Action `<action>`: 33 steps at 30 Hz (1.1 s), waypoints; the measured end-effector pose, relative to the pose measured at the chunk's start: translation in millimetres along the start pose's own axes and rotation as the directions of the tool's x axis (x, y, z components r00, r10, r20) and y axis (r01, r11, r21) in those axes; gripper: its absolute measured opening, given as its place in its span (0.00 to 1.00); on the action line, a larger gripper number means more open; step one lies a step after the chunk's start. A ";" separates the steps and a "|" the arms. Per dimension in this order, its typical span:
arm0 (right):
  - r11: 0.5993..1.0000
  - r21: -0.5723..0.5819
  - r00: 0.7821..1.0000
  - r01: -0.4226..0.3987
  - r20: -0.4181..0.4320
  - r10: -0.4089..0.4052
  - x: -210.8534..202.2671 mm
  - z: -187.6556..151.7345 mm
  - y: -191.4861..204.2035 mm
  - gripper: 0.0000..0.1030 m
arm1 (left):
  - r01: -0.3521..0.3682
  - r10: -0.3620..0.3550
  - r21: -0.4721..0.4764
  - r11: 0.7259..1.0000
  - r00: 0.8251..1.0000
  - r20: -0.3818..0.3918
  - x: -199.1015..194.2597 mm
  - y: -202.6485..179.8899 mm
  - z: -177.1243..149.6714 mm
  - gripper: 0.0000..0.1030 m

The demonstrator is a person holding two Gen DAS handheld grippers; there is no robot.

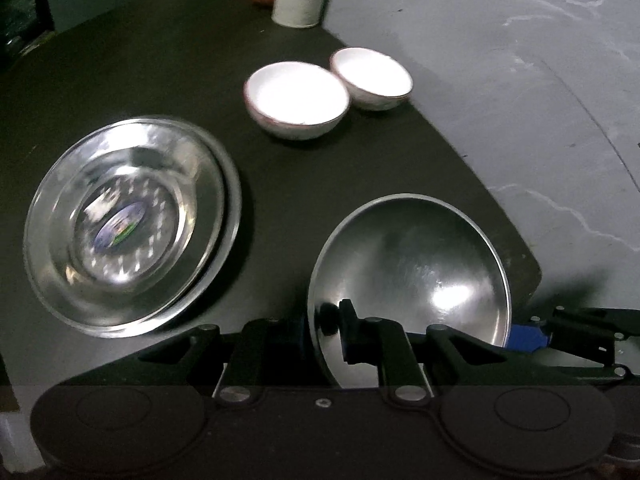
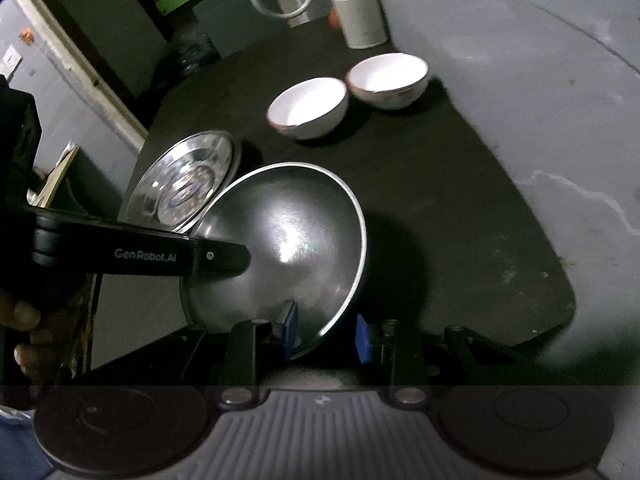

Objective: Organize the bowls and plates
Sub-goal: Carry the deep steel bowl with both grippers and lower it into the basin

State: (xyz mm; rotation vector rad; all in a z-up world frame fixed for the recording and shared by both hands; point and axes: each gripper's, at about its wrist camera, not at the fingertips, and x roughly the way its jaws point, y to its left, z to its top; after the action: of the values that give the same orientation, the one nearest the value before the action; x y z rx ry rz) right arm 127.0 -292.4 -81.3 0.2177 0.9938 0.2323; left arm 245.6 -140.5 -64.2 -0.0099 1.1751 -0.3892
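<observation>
1. We hold the steel bowl [image 2: 288, 248] tilted above the black mat [image 2: 460, 200]; our left gripper [image 1: 324, 336] pinches its rim, while our right gripper [image 2: 326, 330] straddles the opposite rim, not yet closed.
2. The stacked steel plates [image 1: 132, 224] lie at nine o'clock and two white bowls [image 1: 296, 98] at twelve; we judge the next move is nesting them.

- "GenRobot.AI", in pale letters, is showing along the black side of the left gripper [image 2: 224, 258] in the right wrist view; this is the only wording that is reading clearly.
- A coloured oval sticker [image 1: 120, 226] is lying in the middle of the steel plates [image 1: 132, 224]; its print is blurring past reading in both views.
- The tin [image 2: 362, 14] at the far end of the mat is carrying a pale label, on which no letters are making themselves out.
</observation>
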 end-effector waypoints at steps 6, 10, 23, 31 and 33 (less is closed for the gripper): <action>0.998 -0.053 0.999 -0.031 -0.033 0.030 10.0 1.0 11.0 0.33 | -0.040 0.039 -0.044 0.998 0.999 -0.022 -3.2 11.4 -9.0 0.19; 0.995 -0.084 0.998 -0.051 -0.051 0.047 14.1 2.0 17.5 0.34 | -0.057 0.055 -0.071 0.996 0.998 -0.033 -6.7 18.9 -14.4 0.20; 0.987 -0.132 0.993 -0.096 -0.084 0.086 23.6 6.5 26.0 0.40 | -0.076 0.070 -0.118 0.990 0.996 -0.048 -13.8 29.7 -22.7 0.21; 0.991 -0.104 0.995 -0.088 -0.058 0.082 20.6 7.0 17.2 0.56 | -0.083 0.078 -0.128 0.988 0.996 -0.040 -16.7 28.7 -18.2 0.61; 0.992 -0.092 0.996 -0.082 -0.050 0.078 18.5 7.4 13.5 0.60 | -0.084 0.080 -0.132 0.988 0.996 -0.036 -21.6 29.3 -17.5 0.70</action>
State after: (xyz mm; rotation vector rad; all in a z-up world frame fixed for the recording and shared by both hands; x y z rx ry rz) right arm 141.7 -274.7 -88.4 0.1674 1.0182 0.3580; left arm 231.4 -103.2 -57.8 -0.0714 1.2255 -0.2386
